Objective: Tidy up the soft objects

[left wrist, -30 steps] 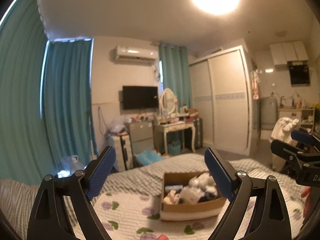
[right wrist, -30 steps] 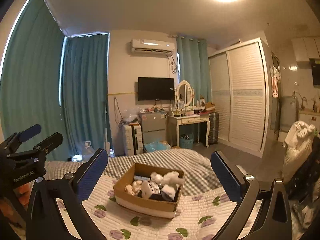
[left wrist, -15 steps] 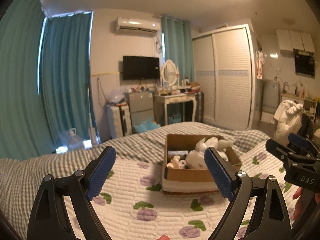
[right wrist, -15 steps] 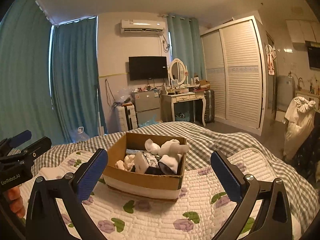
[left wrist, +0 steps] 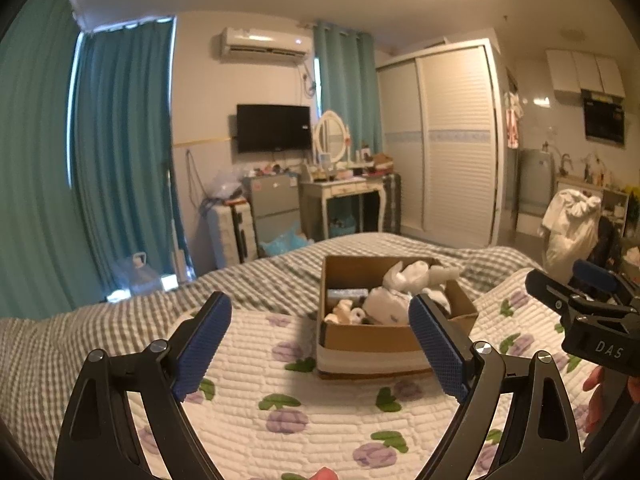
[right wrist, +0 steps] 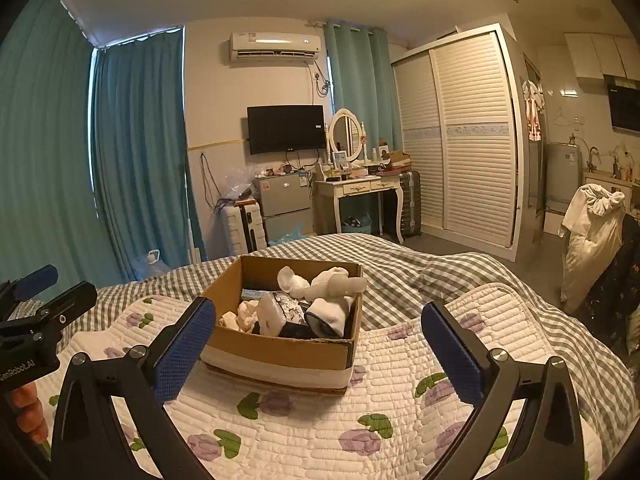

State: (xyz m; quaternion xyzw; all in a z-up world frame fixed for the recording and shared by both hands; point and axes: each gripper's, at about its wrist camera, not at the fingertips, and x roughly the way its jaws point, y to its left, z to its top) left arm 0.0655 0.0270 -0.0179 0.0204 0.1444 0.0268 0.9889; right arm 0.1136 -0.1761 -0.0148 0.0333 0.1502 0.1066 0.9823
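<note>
Both grippers spread wide, holding nothing: left gripper [left wrist: 320, 330] and right gripper [right wrist: 318, 334] hang side by side over the quilt [right wrist: 400, 400]. Just ahead, the box [right wrist: 280, 354] holds jumbled socks [right wrist: 328, 314], within reach.

Left tool [left wrist: 320, 332] spread wide, right tool [right wrist: 320, 338] spread wide, both level, empty.

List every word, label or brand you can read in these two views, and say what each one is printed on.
"DAS": white letters on the black body of the right gripper, at the right edge of the left wrist view.
"GenRobot.AI", first letter cut off: on the body of the left gripper, at the left edge of the right wrist view.
Too small or blurred to read: the air conditioner badge, the marks on the small fridge, the flat packet in the cardboard box.
</note>
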